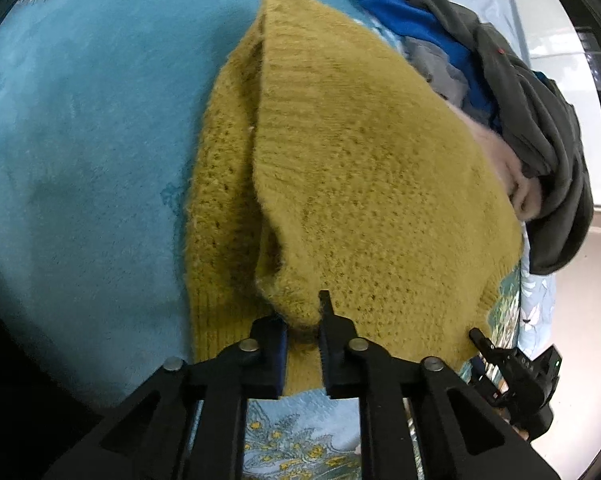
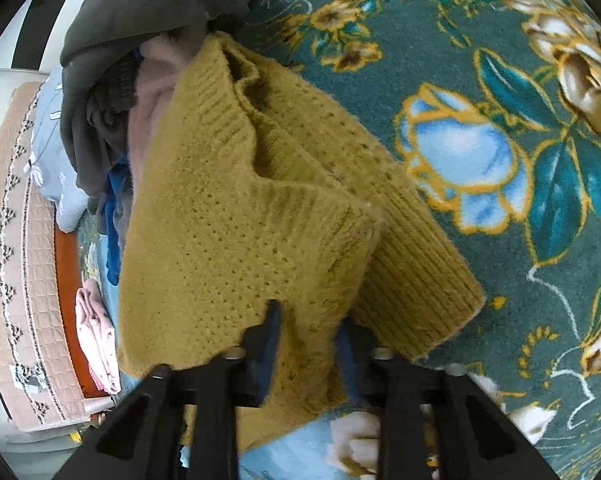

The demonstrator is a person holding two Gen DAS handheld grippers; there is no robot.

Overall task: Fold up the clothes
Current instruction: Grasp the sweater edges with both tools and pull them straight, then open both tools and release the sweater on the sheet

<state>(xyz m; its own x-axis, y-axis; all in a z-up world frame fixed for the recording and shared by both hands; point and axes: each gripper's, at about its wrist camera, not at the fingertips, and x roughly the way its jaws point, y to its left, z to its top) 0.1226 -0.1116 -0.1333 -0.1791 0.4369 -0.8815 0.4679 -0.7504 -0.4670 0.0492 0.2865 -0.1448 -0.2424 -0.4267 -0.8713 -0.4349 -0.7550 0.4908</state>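
A mustard-yellow knitted sweater (image 1: 360,160) lies partly folded on a teal floral blanket (image 1: 80,120). My left gripper (image 1: 302,316) is shut on a bunched fold of the sweater at its near edge. In the right wrist view the same sweater (image 2: 228,208) hangs in folds, its ribbed hem (image 2: 420,292) resting on the blanket (image 2: 480,60). My right gripper (image 2: 310,328) is shut on the sweater's lower edge. The right gripper also shows in the left wrist view (image 1: 516,368) at the lower right.
A pile of clothes lies beside the sweater: a dark grey garment (image 1: 540,128), a blue one (image 1: 420,20) and a pale pink one (image 1: 504,168). In the right wrist view a folded pink cloth (image 2: 96,336) and a quilted beige cover (image 2: 16,240) lie at the left.
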